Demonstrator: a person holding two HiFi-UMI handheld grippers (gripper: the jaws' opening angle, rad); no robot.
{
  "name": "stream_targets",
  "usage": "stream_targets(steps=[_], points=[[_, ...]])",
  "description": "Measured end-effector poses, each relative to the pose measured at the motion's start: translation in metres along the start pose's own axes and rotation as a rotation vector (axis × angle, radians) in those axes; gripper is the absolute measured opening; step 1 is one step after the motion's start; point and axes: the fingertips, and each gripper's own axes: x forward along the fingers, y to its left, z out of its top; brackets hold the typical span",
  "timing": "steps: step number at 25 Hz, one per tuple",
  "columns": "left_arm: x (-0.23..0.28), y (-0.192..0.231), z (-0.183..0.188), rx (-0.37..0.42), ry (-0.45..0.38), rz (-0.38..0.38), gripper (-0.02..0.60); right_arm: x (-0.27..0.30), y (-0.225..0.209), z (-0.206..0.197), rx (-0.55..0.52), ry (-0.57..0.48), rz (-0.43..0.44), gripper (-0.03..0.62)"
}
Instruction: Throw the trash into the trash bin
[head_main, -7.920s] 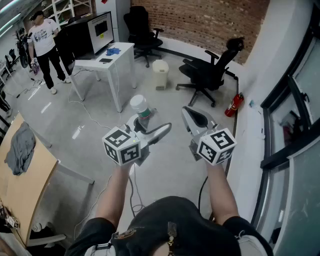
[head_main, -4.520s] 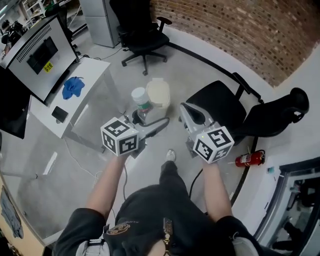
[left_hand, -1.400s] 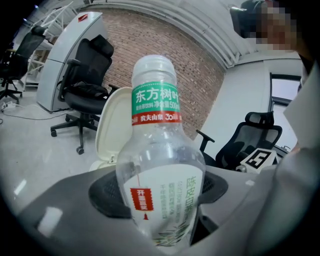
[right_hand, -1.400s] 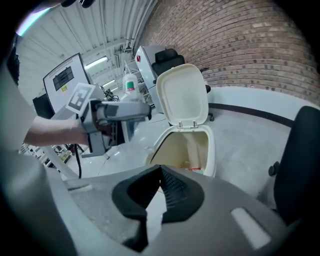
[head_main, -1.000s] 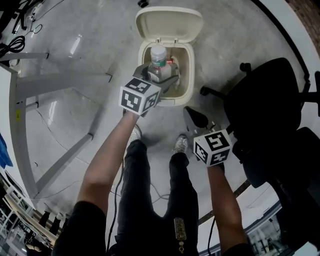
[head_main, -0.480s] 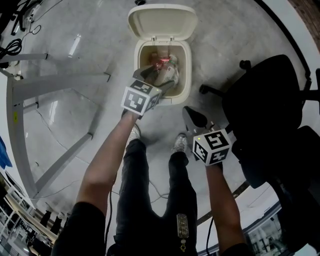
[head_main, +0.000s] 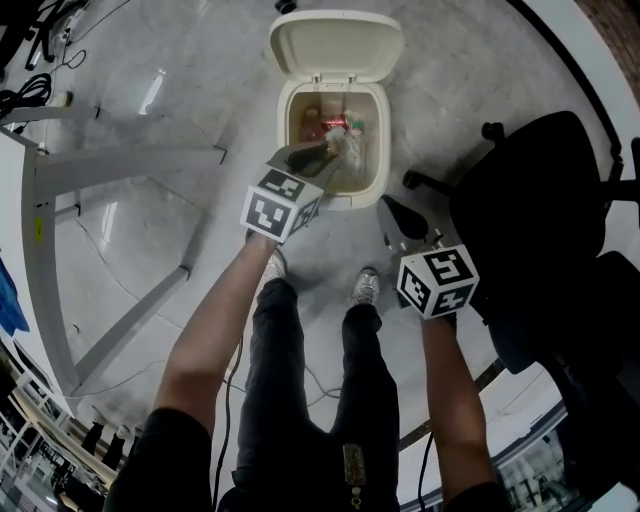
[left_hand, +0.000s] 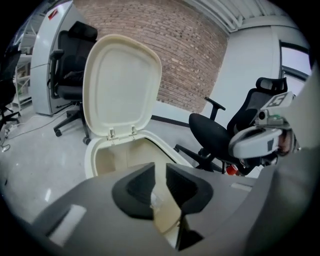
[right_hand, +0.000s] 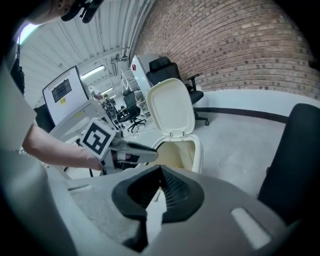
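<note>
Head view shows the trash (head_main: 342, 132) lying in the bin (head_main: 383, 140), just beyond the left gripper (head_main: 322, 155). Its own view shows the jaws, just closing, narrowly apart and empty. The right gripper (right_hand: 159, 187) has its jaws together, empty.

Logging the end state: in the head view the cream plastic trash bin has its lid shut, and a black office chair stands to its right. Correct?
No: the lid of the cream plastic trash bin is flipped up, not shut, as the head view shows. The black office chair does stand to its right.
</note>
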Motion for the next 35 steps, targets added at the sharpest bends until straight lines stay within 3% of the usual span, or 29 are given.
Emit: stream_targets(steps=[2,8,14,19,26,30,35], points=[[-0.008,0.004,0.005,0.014,-0.024,0.002,0.006,0.003,-0.008,0.023,-0.003,-0.042,-0.02,0.002],[-0.029,0.004,0.025,-0.029,-0.071,-0.043,0.006,0.023,-0.038,0.115,-0.097,-0.145,-0.085,0.002],[-0.054,0.006,0.059,-0.014,-0.117,-0.043,0.006,0.04,-0.046,0.226,-0.247,-0.259,-0.133,0.002],[-0.067,0.007,0.076,0.003,-0.086,-0.044,0.006,0.055,-0.051,0.284,-0.33,-0.28,-0.161,0.002],[-0.092,0.019,0.087,0.015,-0.096,-0.012,0.006,0.075,-0.052,0.279,-0.287,-0.132,-0.08,0.002],[-0.107,0.04,0.09,-0.03,-0.13,0.049,0.006,0.067,-0.042,0.266,-0.289,-0.067,-0.018,0.002],[-0.131,0.059,0.084,-0.11,-0.161,0.143,0.006,0.051,-0.025,0.217,-0.287,-0.005,0.006,0.002]])
